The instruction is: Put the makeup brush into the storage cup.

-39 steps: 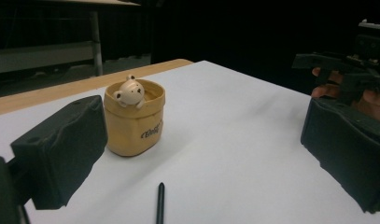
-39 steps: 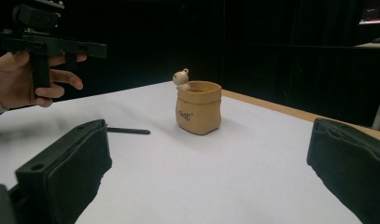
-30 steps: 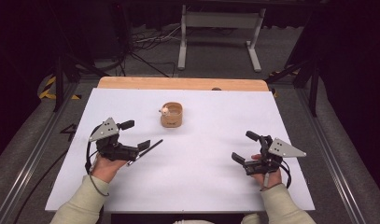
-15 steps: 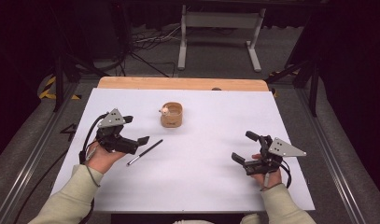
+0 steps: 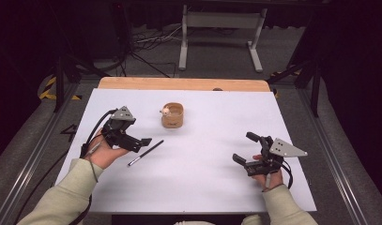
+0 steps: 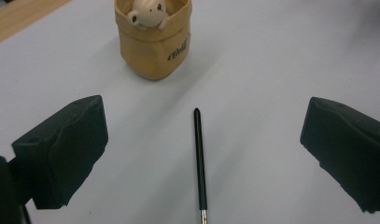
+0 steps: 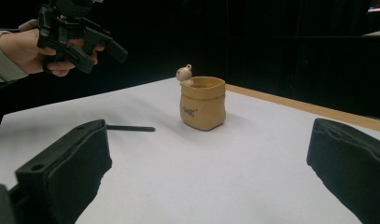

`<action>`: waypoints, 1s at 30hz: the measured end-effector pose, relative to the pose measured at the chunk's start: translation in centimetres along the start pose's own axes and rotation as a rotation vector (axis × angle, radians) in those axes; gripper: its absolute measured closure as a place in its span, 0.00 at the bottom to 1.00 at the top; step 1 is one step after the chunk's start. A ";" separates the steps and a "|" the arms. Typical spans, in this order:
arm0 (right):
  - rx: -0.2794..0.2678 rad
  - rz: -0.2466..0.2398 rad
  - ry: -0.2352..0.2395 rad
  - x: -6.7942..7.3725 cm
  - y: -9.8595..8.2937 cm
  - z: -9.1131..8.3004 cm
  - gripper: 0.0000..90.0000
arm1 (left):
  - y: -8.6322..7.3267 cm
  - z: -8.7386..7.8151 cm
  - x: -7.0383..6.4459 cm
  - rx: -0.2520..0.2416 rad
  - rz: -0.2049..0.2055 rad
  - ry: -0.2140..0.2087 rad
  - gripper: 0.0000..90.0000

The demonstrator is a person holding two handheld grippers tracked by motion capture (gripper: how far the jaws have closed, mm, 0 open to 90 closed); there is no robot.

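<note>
Pen: a slim black pen-like stick with a small metallic end (image 6: 200, 163) lies flat on the white table sheet (image 5: 202, 183), just in front of the left gripper (image 5: 142, 140) and pointing up toward the pot; in the high view it runs on a slant, silvery end nearest the person.
Handling: likely very light and stiff, and smooth enough to roll or skid on the sheet (a judgement, nothing here shows its weight). Lying so low, it leaves the pads little height to bite on.
Where to grip: mid-shaft looks best, jaws crossing it square so it neither pivots nor tips; the metal end looks too thin to clamp well.
Pot: a tan, sack-shaped ceramic pot with a little pale animal figure peeking over its rim (image 6: 153, 37) stands upright beyond the pen's dark tip, apart from it. Probably rigid and breakable, so no knocks.
Left gripper: raised off the sheet, jaws spread wide with nothing between the pads; the pen lies centred in the gap from its own view.
Right gripper (image 5: 247, 151): low, well apart to the right, jaws also wide and empty, facing the pot.
Backdrop: a bare wooden table edge (image 5: 179, 83) shows at the far side.
</note>
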State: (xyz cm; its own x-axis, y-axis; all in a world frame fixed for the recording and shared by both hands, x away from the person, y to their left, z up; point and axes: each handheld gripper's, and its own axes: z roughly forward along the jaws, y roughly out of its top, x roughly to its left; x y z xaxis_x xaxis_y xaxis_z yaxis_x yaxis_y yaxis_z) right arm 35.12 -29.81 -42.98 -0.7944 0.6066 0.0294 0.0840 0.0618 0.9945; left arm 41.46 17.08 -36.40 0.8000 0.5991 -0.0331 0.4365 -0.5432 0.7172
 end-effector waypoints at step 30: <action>0.033 0.012 0.023 0.0 -0.2 0.4 0.00 | 1.4 2.9 0.8 0.324 -0.042 -0.023 0.06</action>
State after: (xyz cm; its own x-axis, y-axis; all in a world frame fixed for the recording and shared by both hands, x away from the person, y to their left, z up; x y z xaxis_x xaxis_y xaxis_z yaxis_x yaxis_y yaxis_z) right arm 35.34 -29.52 -43.20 -0.8067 0.5894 0.0436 0.1125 0.0808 0.9904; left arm 43.89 15.12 -37.41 0.7861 0.6134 -0.0763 0.5744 -0.6794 0.4566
